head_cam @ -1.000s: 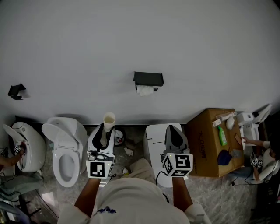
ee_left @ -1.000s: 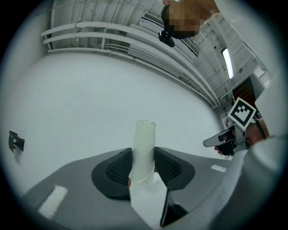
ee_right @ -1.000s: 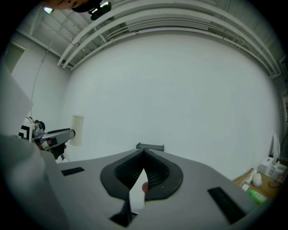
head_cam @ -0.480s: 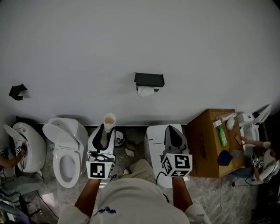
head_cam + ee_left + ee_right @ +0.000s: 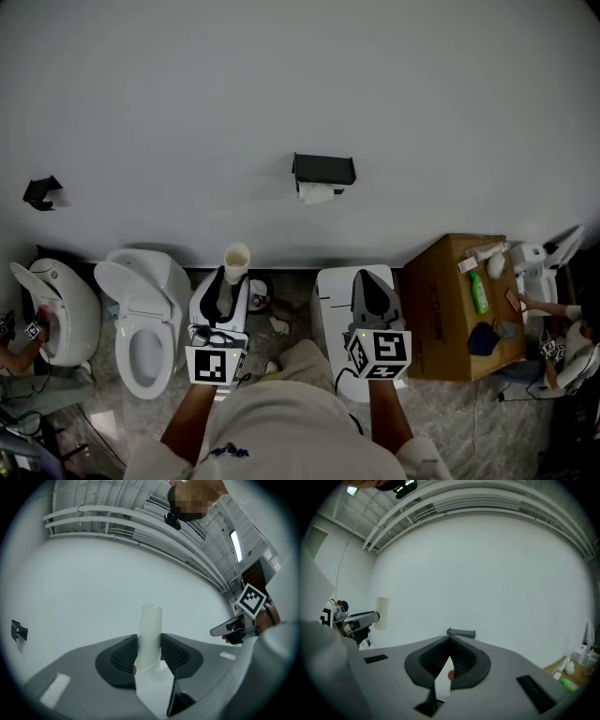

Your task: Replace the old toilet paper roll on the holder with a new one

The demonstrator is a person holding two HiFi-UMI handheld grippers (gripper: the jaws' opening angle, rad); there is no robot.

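Pale cardboard tube (image 5: 150,637) is standing upright in your left gripper (image 5: 225,281), and the jaws are clamping it low on its sides while most of its length is sticking up above them. In the left gripper view the ribbed pads (image 5: 123,657) are pressing on both sides of the tube, with the white wall (image 5: 93,597) filling the background.

You are holding your right gripper (image 5: 370,277) beside the left one, well apart from it, and its jaws are closing fully on each other with nothing between them. The right gripper view is looking past the closed tips toward the black holder (image 5: 461,633) on the wall.

In the head view that holder (image 5: 323,169) is sitting high on the wall ahead of you, well apart from both grippers, and a toilet paper roll (image 5: 317,194) is hanging just under it. A white toilet (image 5: 141,319) is standing to your left with its lid up, and a cardboard box (image 5: 450,309) to your right is carrying a green bottle (image 5: 477,292).
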